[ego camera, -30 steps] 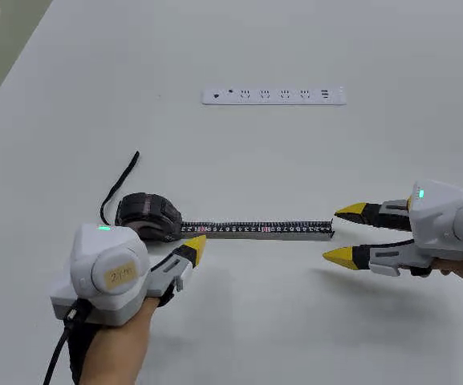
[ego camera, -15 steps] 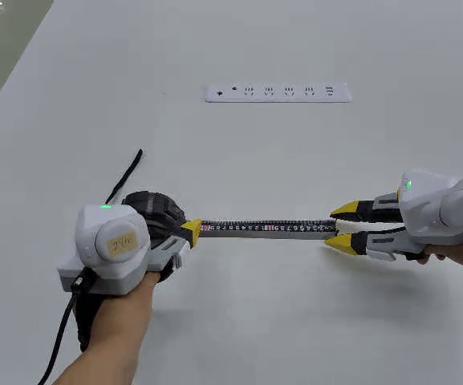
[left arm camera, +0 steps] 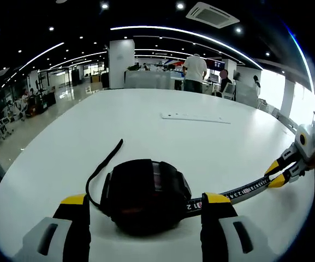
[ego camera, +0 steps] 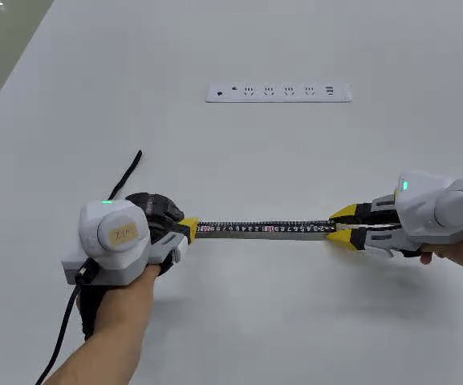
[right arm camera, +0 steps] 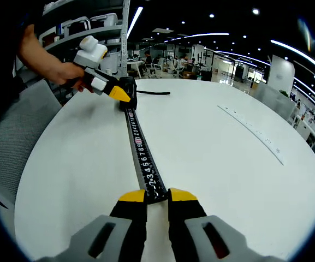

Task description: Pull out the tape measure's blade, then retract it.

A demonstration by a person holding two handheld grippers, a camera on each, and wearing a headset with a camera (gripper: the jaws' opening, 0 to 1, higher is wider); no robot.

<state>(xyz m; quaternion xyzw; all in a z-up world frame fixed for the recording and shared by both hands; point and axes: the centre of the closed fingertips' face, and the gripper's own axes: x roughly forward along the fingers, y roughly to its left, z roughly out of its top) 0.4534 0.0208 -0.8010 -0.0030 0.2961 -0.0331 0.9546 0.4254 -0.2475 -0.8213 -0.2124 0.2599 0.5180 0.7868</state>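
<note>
A black tape measure case (ego camera: 157, 210) lies on the white table (ego camera: 255, 305) with its blade (ego camera: 263, 228) drawn out to the right. My left gripper (ego camera: 179, 228) is open and straddles the case (left arm camera: 146, 194), one yellow-tipped jaw on each side with small gaps. My right gripper (ego camera: 343, 228) is shut on the far end of the blade (right arm camera: 143, 158), which sits pinched between its fingertips (right arm camera: 132, 196). The blade (left arm camera: 244, 191) runs flat along the table between the two grippers. In the right gripper view, the left gripper (right arm camera: 105, 82) sits far off at the case.
A white power strip (ego camera: 279, 92) lies at the back of the table, also in the left gripper view as the strip (left arm camera: 195, 118). The case's black wrist strap (ego camera: 127, 175) trails back and left. A cable (ego camera: 62, 345) hangs from the left gripper. People stand beyond the table (left arm camera: 195, 68).
My right gripper has moved left and shut on the blade's end. My left gripper has moved forward until its jaws straddle the case.
</note>
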